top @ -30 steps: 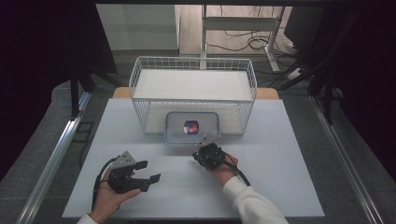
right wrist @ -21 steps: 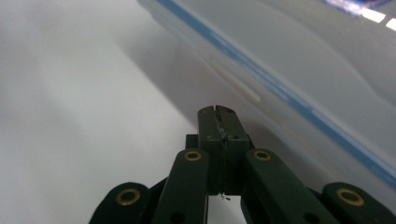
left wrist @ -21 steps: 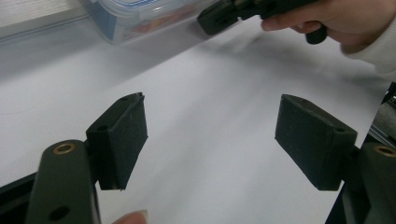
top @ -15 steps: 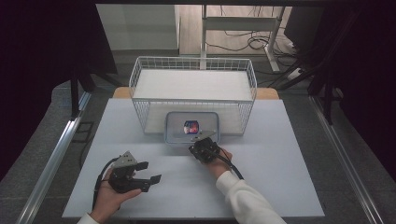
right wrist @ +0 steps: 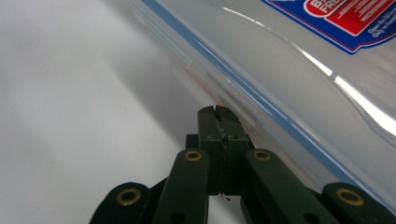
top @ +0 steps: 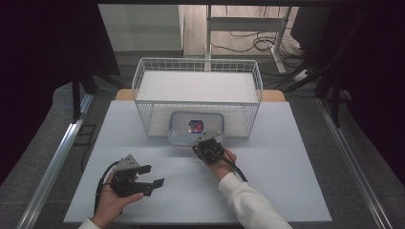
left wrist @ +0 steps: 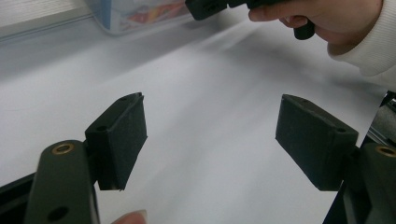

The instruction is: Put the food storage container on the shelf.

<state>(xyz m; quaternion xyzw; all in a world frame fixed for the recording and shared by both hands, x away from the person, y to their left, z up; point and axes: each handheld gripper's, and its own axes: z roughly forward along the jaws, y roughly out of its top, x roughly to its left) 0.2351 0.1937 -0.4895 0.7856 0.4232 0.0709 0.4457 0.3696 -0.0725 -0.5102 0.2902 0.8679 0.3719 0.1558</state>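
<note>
Basically, the right tongs (top: 206, 149) sit pressed fully together, nothing between them, tips right at the near edge of the clear lidded box (top: 196, 127); in the right gripper view the tips (right wrist: 218, 116) are at the blue-lined rim of the lid (right wrist: 299, 65), touching or just short of it, can't tell which. The box lies mid-desk toward the far edge, just in front of the wire basket (top: 143, 76), with a red-blue pack (top: 196, 126) inside. Looks like the step is working the lid edge or latch on the near side. To do it well, keep the tips low and square to the rim, push or pry gently so the box doesn't slide into the basket. The left tongs (top: 149, 179) are spread wide and empty near the near-left part of the desk (top: 286, 181), well apart from the box; bringing them over to steady it would help.
</note>
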